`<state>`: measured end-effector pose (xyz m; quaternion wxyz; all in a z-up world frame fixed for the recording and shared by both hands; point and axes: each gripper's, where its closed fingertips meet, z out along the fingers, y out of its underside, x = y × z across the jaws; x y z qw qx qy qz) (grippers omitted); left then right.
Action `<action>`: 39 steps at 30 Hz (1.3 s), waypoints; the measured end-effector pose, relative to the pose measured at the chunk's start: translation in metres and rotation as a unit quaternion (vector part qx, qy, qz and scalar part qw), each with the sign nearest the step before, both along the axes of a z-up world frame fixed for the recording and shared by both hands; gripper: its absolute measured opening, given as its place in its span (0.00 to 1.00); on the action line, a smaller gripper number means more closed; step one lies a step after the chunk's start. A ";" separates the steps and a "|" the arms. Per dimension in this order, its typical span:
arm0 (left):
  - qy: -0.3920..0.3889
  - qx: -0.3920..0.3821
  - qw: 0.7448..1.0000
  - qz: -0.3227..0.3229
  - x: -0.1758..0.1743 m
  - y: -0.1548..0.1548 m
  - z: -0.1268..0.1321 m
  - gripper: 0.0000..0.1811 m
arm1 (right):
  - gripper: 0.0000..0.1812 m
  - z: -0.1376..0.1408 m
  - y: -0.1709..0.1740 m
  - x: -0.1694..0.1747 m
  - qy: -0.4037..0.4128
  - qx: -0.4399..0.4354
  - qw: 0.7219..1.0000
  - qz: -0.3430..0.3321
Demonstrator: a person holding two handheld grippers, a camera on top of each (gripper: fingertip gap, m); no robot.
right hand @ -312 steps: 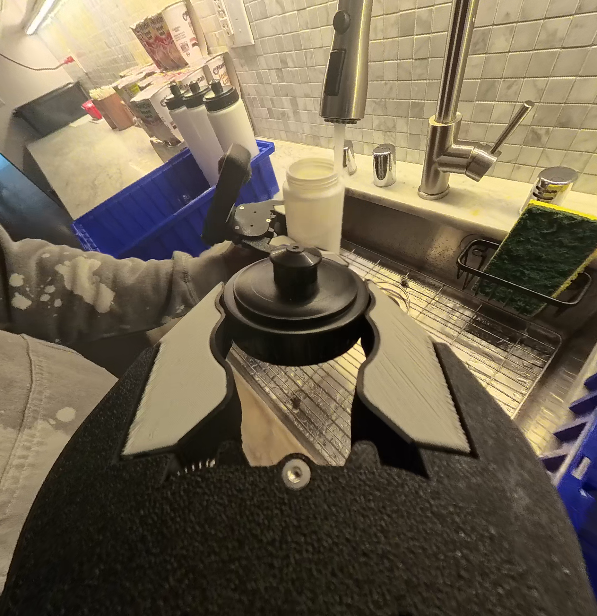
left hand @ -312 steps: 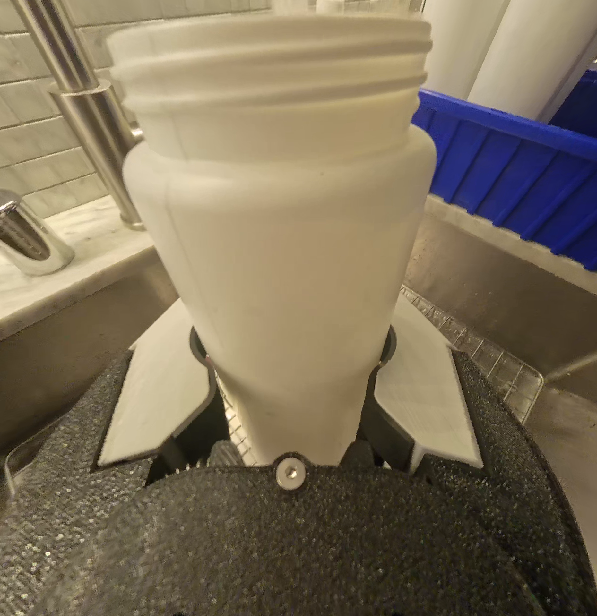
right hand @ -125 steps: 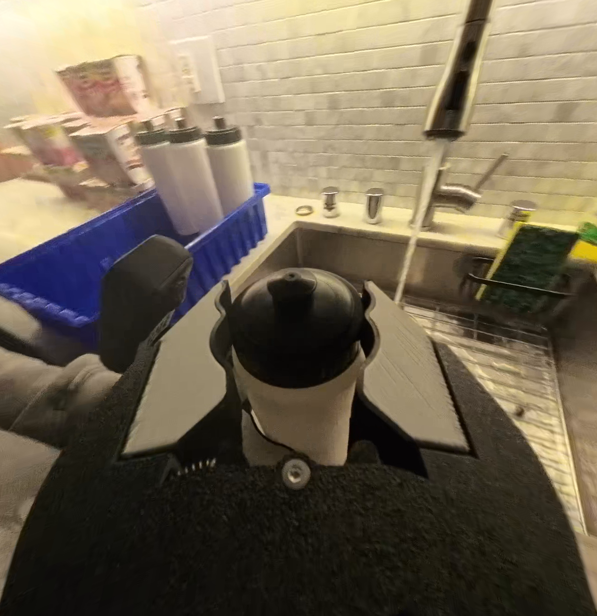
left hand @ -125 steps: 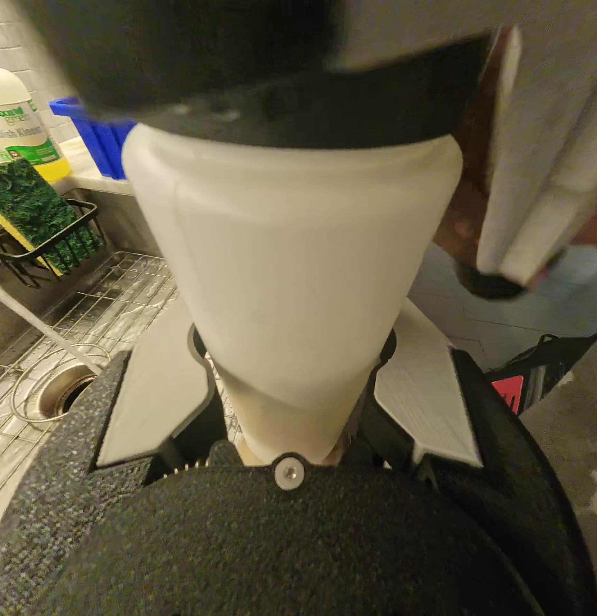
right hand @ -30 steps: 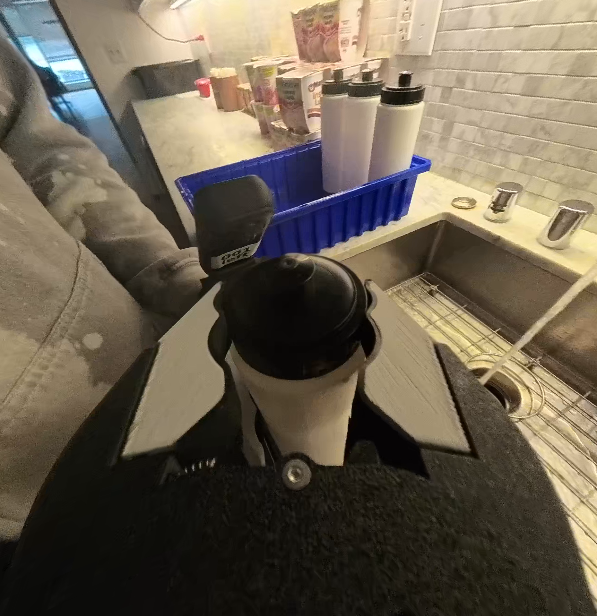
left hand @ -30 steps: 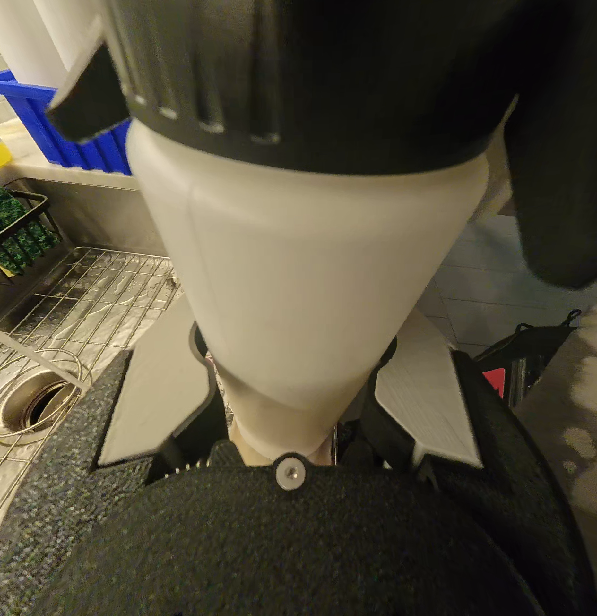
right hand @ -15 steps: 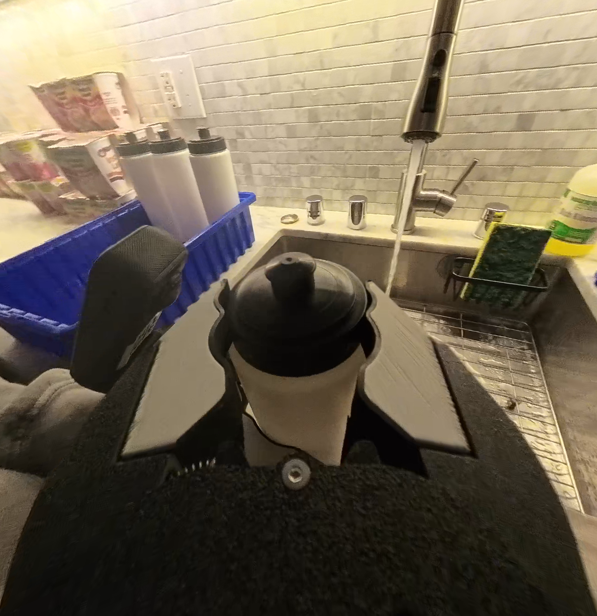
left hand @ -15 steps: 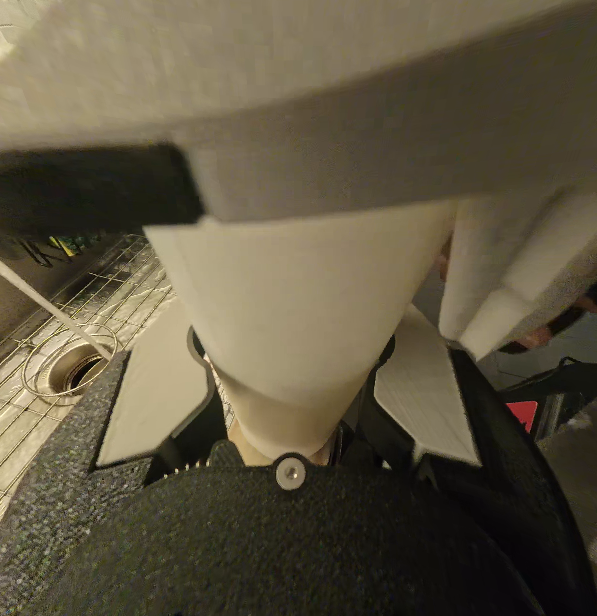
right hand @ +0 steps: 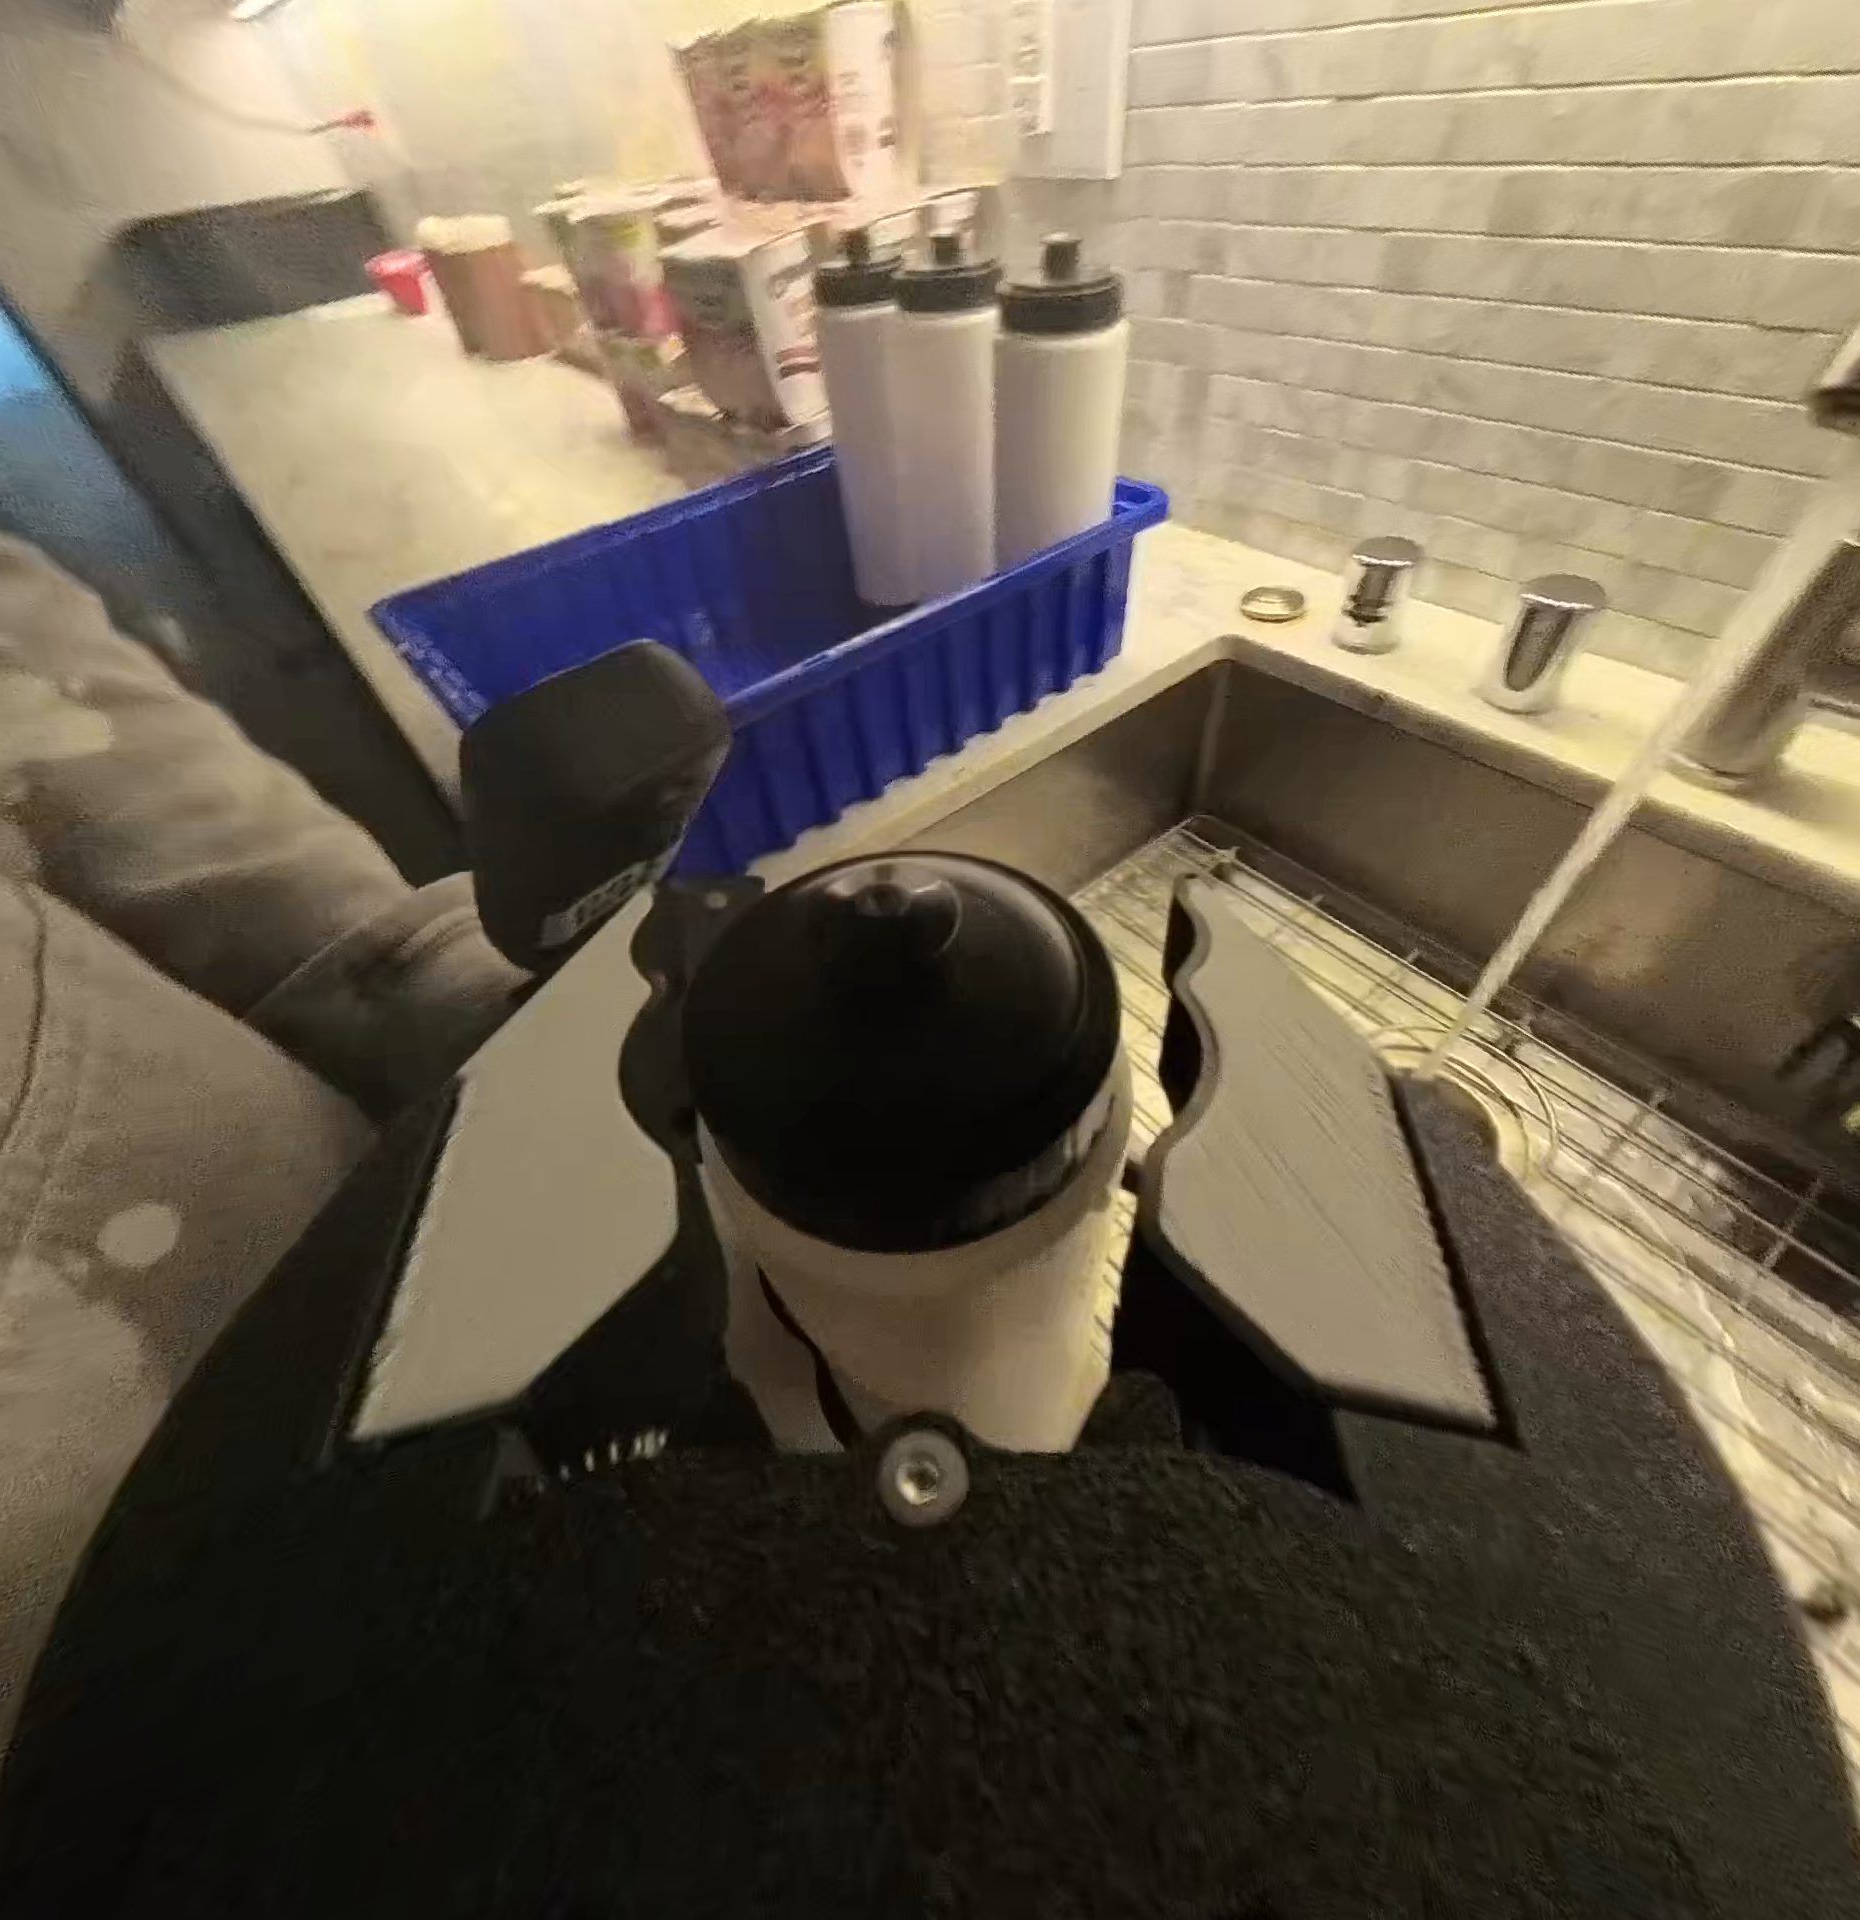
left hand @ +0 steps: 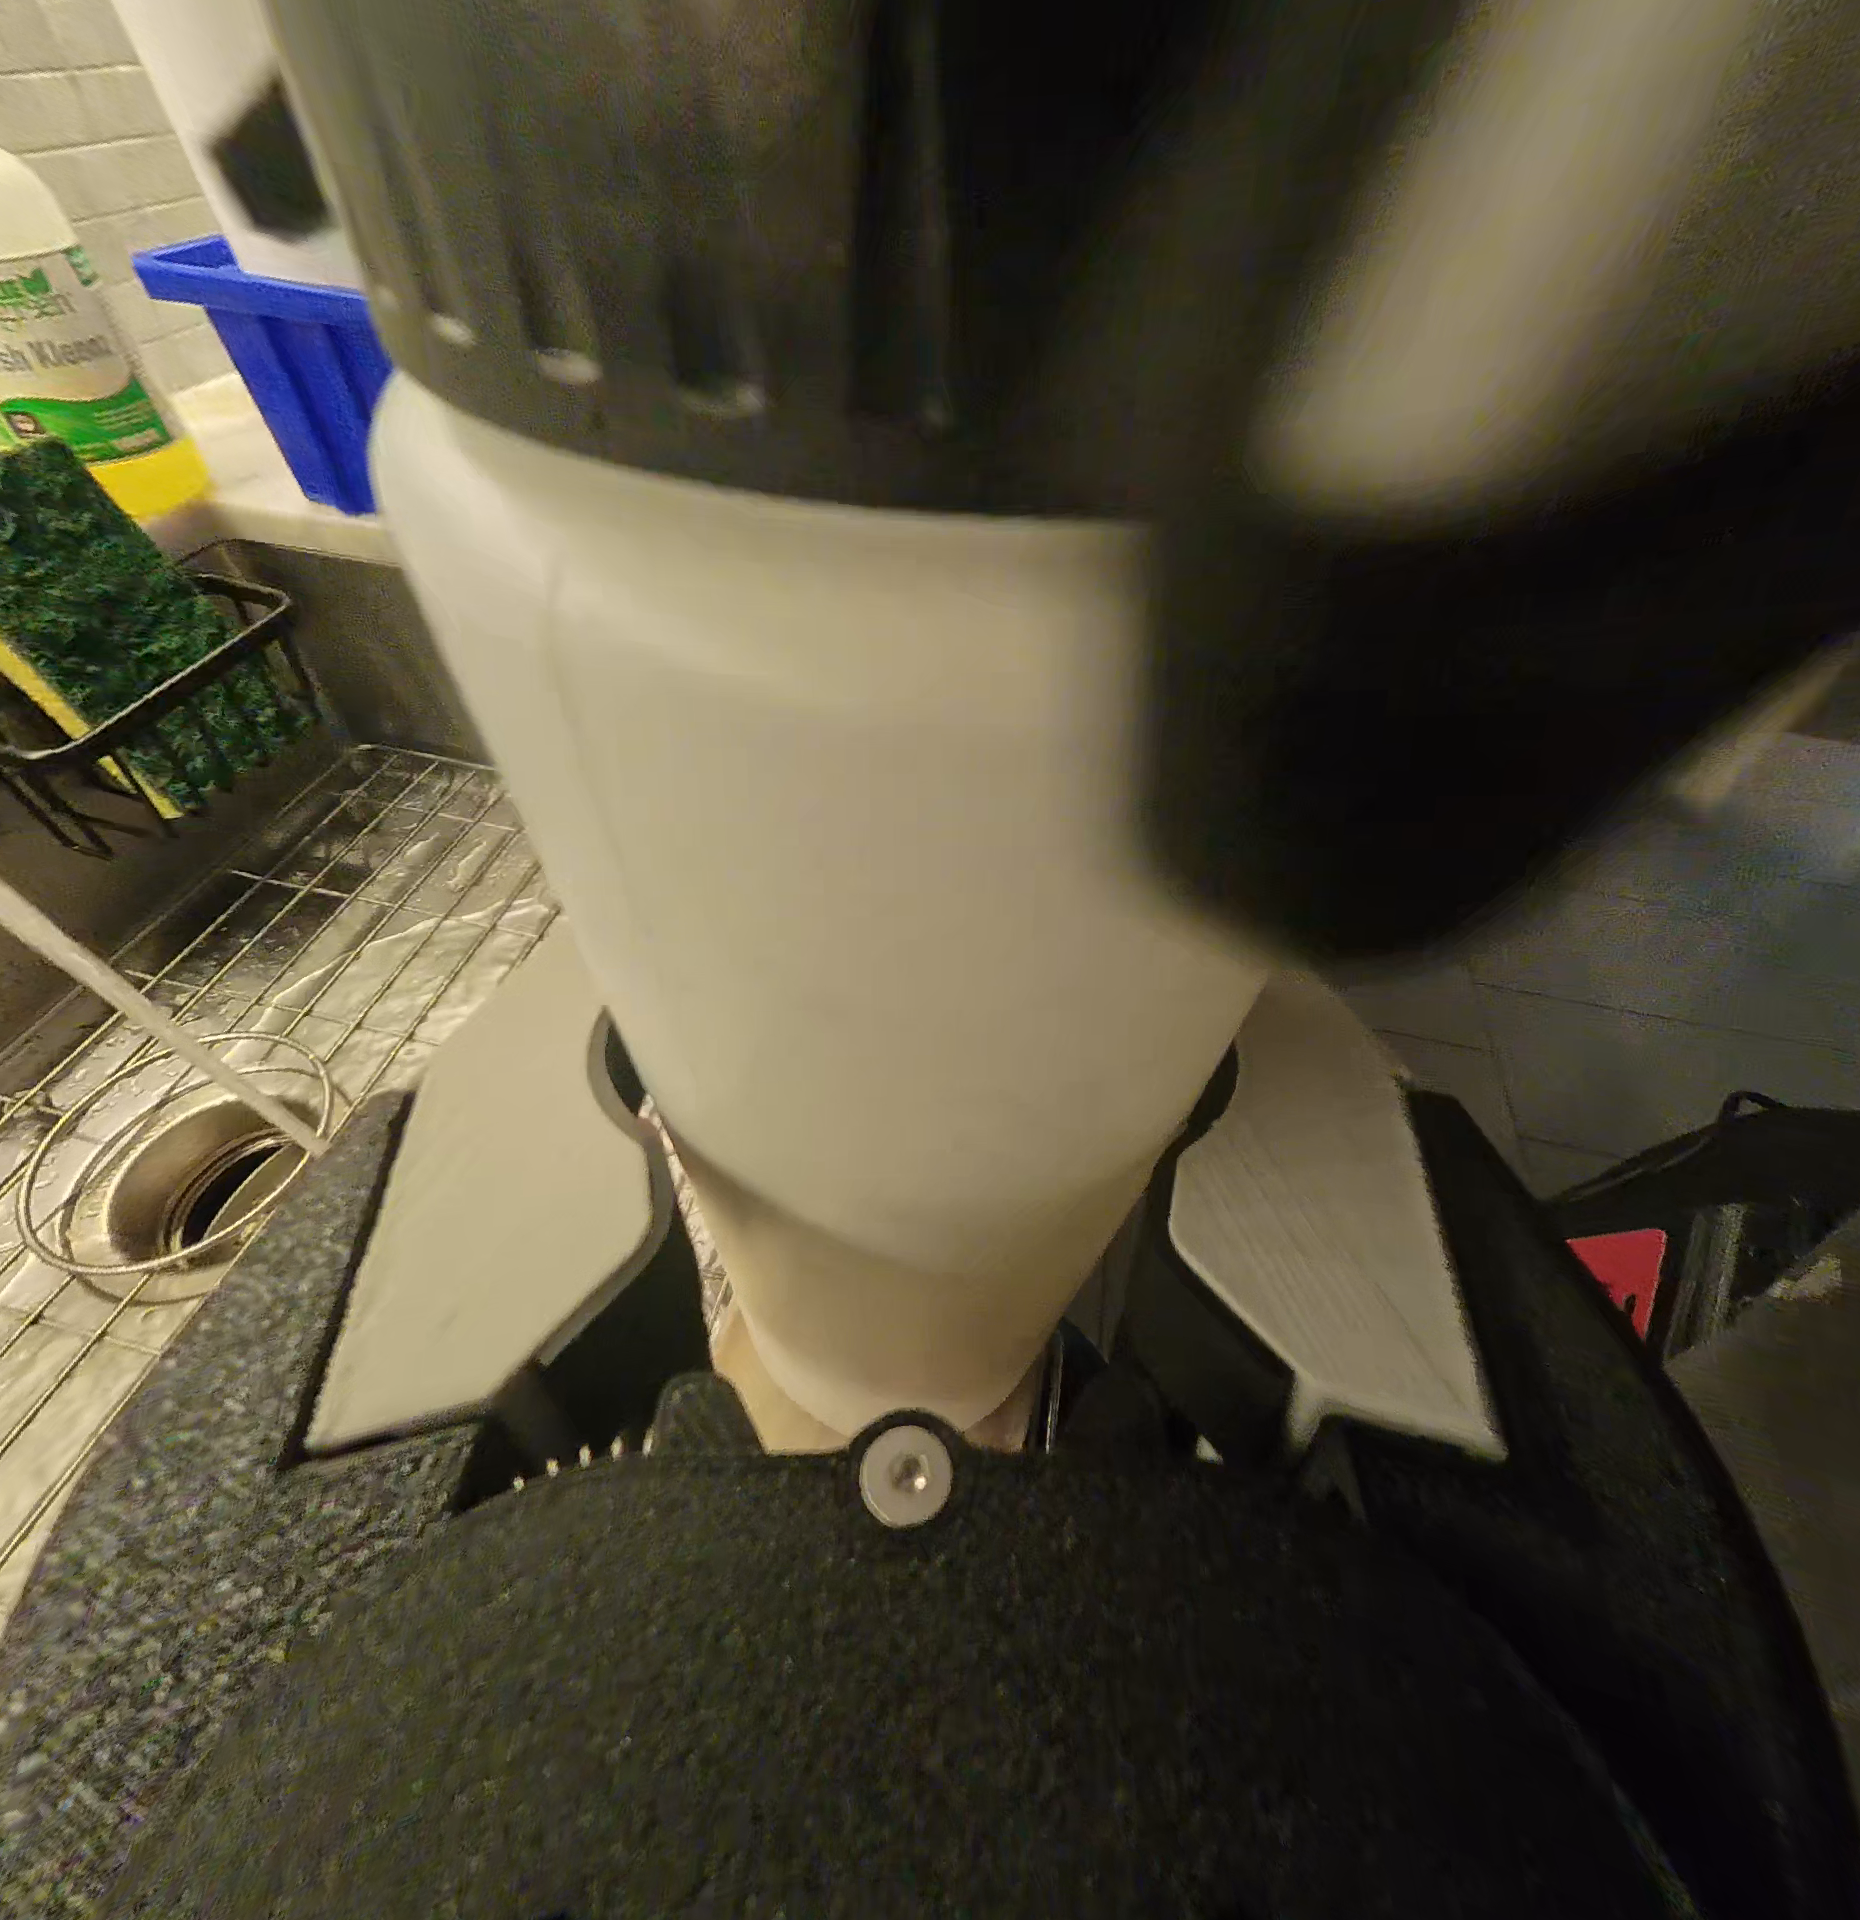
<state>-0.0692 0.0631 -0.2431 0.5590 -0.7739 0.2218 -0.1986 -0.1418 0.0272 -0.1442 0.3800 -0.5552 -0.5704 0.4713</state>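
My left gripper is shut on the lower body of a white plastic bottle and holds it upright over the sink's front edge. A black ribbed cap sits on the bottle's neck. In the right wrist view the same cap with its spout lies between my right gripper's fingers. The jaws stand a little apart from the cap, with a gap on the right side, so the right gripper is open. The left gripper's black body shows just behind the cap.
Water runs from the tap into the steel sink, onto a wire grid and drain. A blue bin holds three capped white bottles. A green sponge sits in a black caddy beside a soap bottle. A person's sleeve is left.
The bottle left the tap stream and the right gripper set the black cap on it and turned it. In the last half second the right jaws spread off the cap.
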 end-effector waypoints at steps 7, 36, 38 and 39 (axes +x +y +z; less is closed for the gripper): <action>0.002 -0.003 1.000 -0.016 0.001 -0.002 -0.001 0.56 | 0.50 -0.003 -0.015 -0.001 -0.020 0.019 0.993 0.112; -0.040 0.042 0.987 0.151 -0.035 0.059 0.071 0.62 | 0.49 0.119 0.222 0.120 0.055 0.006 0.987 -0.150; -0.041 0.041 0.981 0.184 -0.046 0.064 0.070 0.59 | 0.48 0.122 0.277 0.141 0.030 0.045 0.980 -0.191; -0.041 0.036 0.978 0.201 -0.052 0.066 0.068 0.58 | 0.48 0.119 0.304 0.150 0.018 0.062 0.976 -0.210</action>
